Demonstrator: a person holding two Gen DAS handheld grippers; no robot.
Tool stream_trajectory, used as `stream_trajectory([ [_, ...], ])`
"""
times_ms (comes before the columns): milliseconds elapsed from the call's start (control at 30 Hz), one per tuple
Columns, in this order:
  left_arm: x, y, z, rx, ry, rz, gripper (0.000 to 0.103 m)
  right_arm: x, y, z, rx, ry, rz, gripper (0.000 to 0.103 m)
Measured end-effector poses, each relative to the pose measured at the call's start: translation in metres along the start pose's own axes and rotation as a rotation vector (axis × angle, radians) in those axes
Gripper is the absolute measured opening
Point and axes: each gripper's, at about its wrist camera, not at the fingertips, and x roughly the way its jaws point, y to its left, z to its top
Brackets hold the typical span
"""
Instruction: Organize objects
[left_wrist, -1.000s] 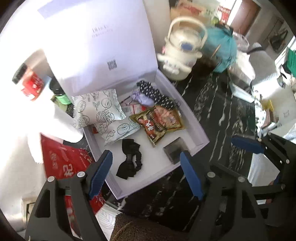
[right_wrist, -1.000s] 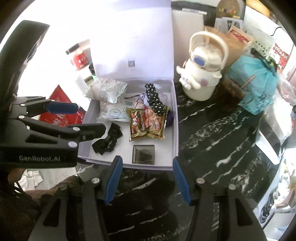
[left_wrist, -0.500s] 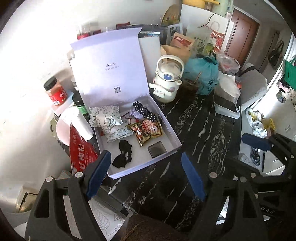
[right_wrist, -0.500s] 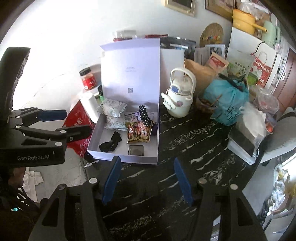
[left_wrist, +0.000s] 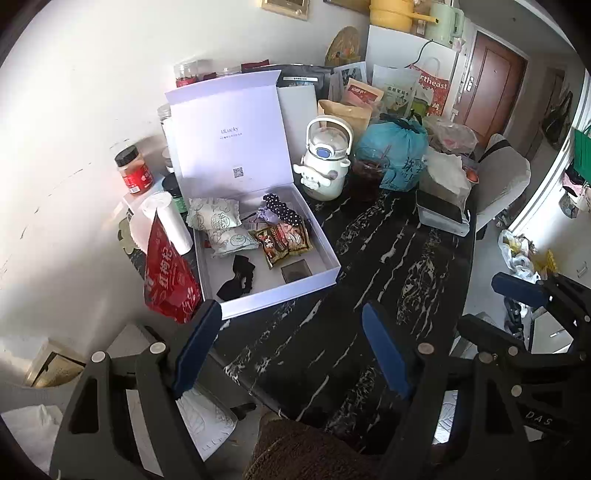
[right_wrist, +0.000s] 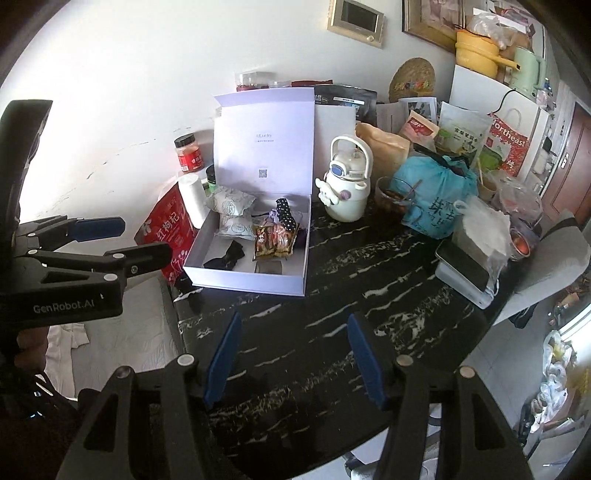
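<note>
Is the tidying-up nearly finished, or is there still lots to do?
Looks mostly done: the snack packets, the black bow and the dotted hair tie lie inside the white box. Both grippers, left and right, are open and empty over the table. Left to do: the box lid stands open, and the red bag leans outside the box.

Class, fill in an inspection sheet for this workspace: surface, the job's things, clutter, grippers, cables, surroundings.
Surface: black marble table, near part bare.
Job's things: white box, lid open, holds snack packet, black bow, patterned pouches.
Clutter: kettle-shaped bottle, teal bag, red pouch.
Grippers: left gripper and right gripper, jaws open, nothing between them.
Cables: black cord on the white cabinet.
Surroundings: white wall, brown door.
</note>
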Motion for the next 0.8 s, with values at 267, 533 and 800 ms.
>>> stream_trajectory([
  [267, -0.022, -0.012, -0.031, 0.014, -0.035, 0.037, 0.078, -0.014, -0.008, -0.029, 0.021, -0.014, 0.014, 0.061],
  [533, -0.034, -0.015, -0.061, -0.002, -0.032, 0.013, 0.078, -0.024, -0.01, -0.049, 0.031, -0.03, 0.013, 0.061],
  [800, -0.046, -0.013, -0.077, -0.002, -0.056, 0.029, 0.078, -0.032, 0.002, -0.059, 0.002, -0.053, 0.052, 0.061],
])
